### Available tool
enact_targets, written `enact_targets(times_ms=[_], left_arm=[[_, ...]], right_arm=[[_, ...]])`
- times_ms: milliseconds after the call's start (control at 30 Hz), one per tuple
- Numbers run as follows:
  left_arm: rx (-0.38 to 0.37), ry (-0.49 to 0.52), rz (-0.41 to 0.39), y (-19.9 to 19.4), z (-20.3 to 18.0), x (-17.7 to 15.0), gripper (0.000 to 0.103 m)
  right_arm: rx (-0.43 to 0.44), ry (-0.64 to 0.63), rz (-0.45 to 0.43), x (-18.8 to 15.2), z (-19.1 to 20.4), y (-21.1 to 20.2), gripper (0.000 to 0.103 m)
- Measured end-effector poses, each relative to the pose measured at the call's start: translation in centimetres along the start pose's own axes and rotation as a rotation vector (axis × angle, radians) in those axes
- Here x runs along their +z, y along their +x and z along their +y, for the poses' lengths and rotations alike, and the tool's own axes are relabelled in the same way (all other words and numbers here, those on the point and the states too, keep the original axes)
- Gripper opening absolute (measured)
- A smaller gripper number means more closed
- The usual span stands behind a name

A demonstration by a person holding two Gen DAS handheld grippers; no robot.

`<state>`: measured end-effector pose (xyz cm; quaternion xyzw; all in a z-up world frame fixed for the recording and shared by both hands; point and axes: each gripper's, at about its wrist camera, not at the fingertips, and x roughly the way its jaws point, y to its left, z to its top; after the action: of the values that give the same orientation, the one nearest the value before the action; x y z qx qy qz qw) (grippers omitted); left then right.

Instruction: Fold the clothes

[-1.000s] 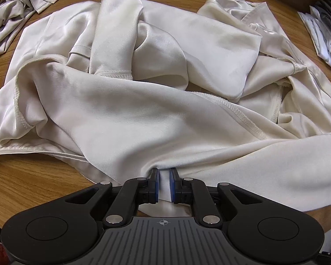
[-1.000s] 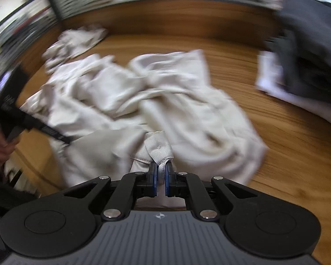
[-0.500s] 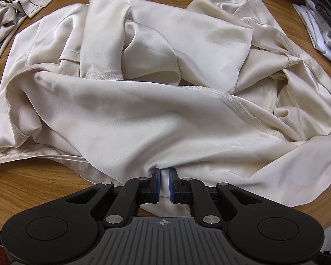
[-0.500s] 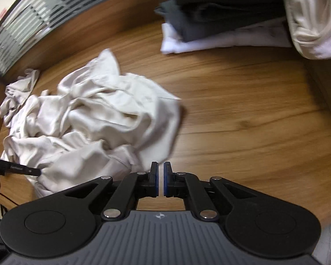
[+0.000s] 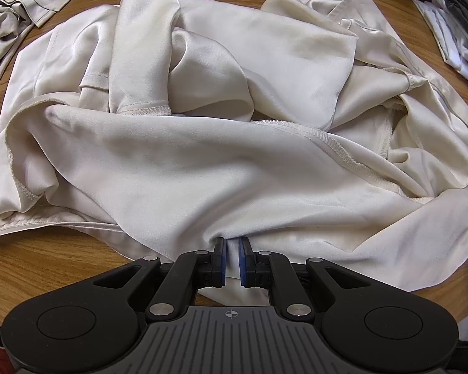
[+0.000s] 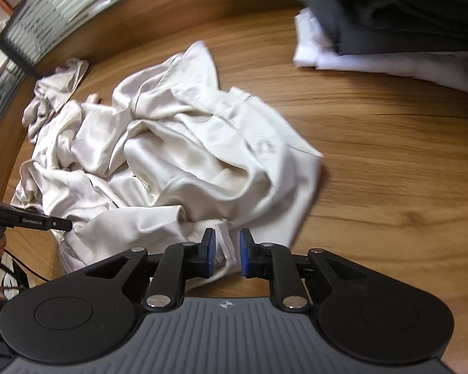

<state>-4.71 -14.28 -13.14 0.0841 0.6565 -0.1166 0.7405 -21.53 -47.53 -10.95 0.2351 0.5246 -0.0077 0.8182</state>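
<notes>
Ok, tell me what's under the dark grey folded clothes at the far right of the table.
Folded white clothes lie directly under the dark grey folded clothes, sticking out along the near edge. Below them is the wooden table. Anything deeper in the stack is covered.

The only readable text is small white lettering on the black left gripper (image 6: 62, 225) in the right wrist view; it seems to read "GenRobot.AI". Grey marks on the cream garment (image 6: 266, 146) are too blurred to read.
</notes>
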Motion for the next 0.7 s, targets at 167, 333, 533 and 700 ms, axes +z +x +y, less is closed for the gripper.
enact_targets(times_ms=[167, 333, 533, 700], left_arm=[[0.000, -0.012, -0.001, 0.0, 0.3, -0.3, 0.012], [0.003, -0.023, -0.005, -0.1, 0.5, -0.6, 0.012], [0.008, -0.027, 0.002, -0.1, 0.7, -0.8, 0.012], [-0.008, -0.016, 0.015, -0.1, 0.9, -1.0, 0.012]], right_arm=[[0.044, 0.002, 0.086, 1.2, 0.0, 3.5, 0.042], [0.080, -0.027, 0.138, 0.9, 0.6, 5.0, 0.040], [0.015, -0.046, 0.046, -1.2, 1.0, 2.6, 0.008], [-0.048, 0.113, -0.070, -3.1, -0.9, -1.0, 0.007]])
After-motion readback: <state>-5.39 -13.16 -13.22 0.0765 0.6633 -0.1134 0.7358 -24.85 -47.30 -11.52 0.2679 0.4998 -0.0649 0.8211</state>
